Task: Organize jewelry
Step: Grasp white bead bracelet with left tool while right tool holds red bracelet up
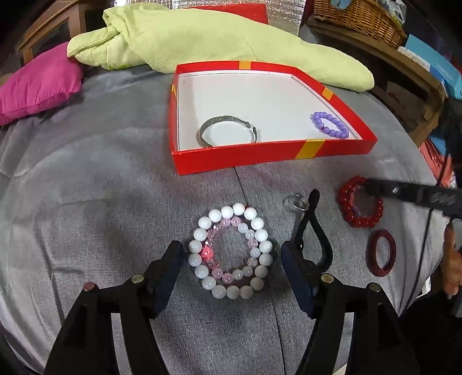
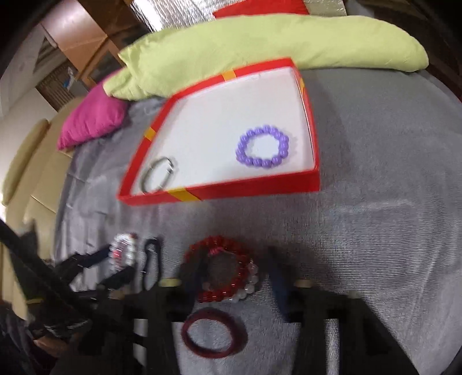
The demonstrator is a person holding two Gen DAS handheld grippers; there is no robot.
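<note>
A red box (image 1: 268, 157) with a white floor holds a silver cuff bangle (image 1: 228, 131) and a purple bead bracelet (image 1: 330, 124). On the grey cloth, my open left gripper (image 1: 232, 269) straddles a white bead bracelet (image 1: 231, 249) with a pink bead bracelet inside it. My open right gripper (image 2: 235, 281) straddles a red bead bracelet (image 2: 221, 272); one of its fingers (image 1: 404, 193) shows in the left wrist view over that bracelet (image 1: 361, 206). A dark red bangle (image 1: 381, 252) lies nearer.
A black hair clip (image 1: 313, 230) and a small clear ring (image 1: 294, 202) lie between the two bracelet piles. A green quilt (image 1: 202, 37) and a pink pillow (image 1: 37, 83) lie behind the box. A wicker basket (image 1: 361, 20) stands at the back right.
</note>
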